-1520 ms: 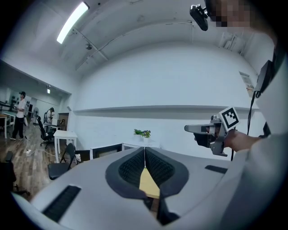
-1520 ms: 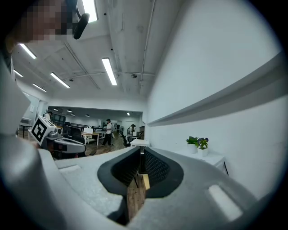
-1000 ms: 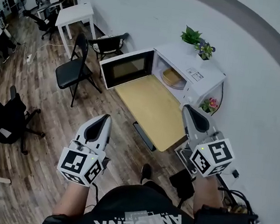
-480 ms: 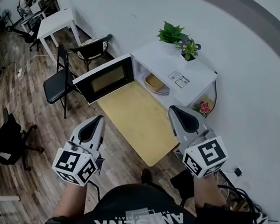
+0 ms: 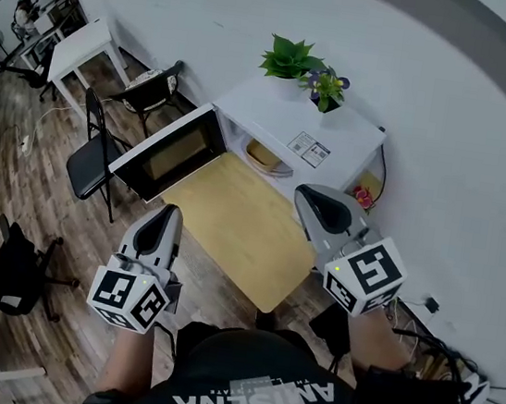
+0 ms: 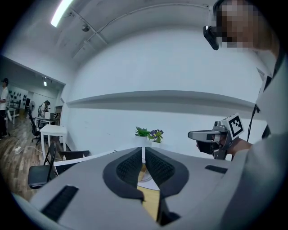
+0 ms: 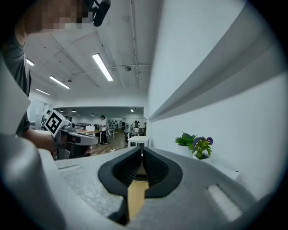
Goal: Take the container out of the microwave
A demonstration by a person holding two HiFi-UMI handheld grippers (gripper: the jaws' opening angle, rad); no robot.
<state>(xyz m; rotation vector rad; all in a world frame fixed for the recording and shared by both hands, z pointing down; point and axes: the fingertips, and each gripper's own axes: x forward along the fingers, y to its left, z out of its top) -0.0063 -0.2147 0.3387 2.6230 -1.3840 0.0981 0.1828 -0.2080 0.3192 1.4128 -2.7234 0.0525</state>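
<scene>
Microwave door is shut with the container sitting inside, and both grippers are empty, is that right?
Not quite. The head view shows the microwave door swung open, not shut. The container does sit inside, and the left gripper and right gripper are both empty.

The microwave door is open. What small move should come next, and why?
Probably open the right gripper and move it toward the container in the microwave: its jaws are shut on nothing, and the container sits untouched inside.
</scene>
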